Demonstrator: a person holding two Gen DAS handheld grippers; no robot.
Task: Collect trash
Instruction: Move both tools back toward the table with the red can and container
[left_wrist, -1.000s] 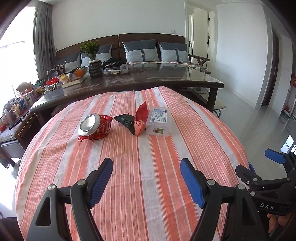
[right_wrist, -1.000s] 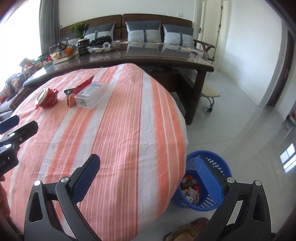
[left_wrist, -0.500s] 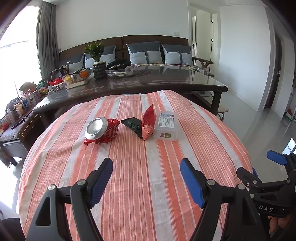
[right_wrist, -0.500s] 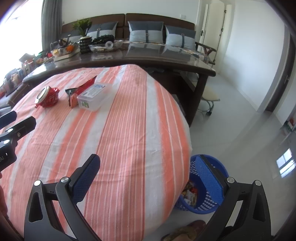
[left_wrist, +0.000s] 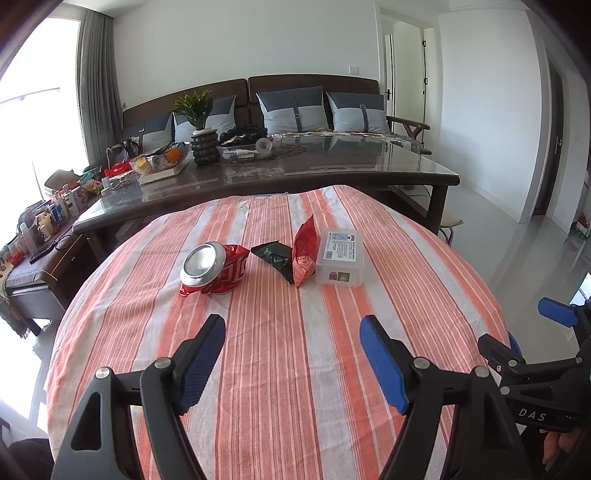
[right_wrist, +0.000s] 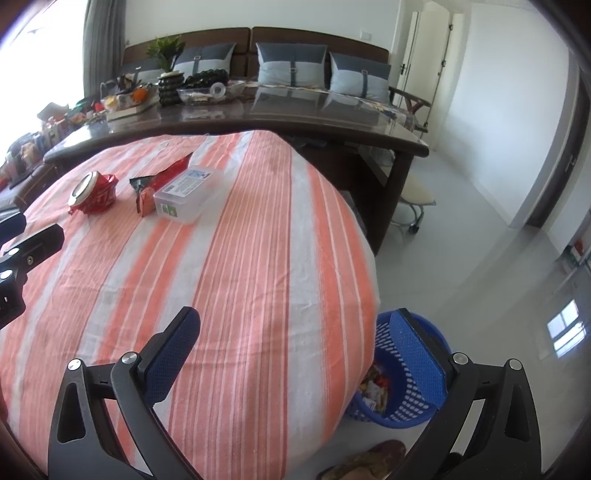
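Note:
A crushed red can (left_wrist: 212, 269) (right_wrist: 92, 192), a dark green wrapper (left_wrist: 275, 256), a red snack packet (left_wrist: 304, 254) (right_wrist: 147, 197) and a clear plastic box (left_wrist: 340, 258) (right_wrist: 188, 194) lie in a row on the round striped table (left_wrist: 288, 369) (right_wrist: 240, 258). My left gripper (left_wrist: 291, 332) is open and empty, above the table, short of the trash. My right gripper (right_wrist: 299, 332) is open and empty at the table's right edge, above a blue basket (right_wrist: 417, 398) on the floor holding wrappers.
A long dark glass-topped table (left_wrist: 295, 173) with a plant, bowls and clutter stands right behind the round table. A sofa with grey cushions (left_wrist: 291, 110) is along the wall. A stool (right_wrist: 413, 199) and open tiled floor are on the right.
Both grippers have pulled back and risen slightly, so the trash sits a little farther away in view. Both stay open and empty. The trash has not moved.

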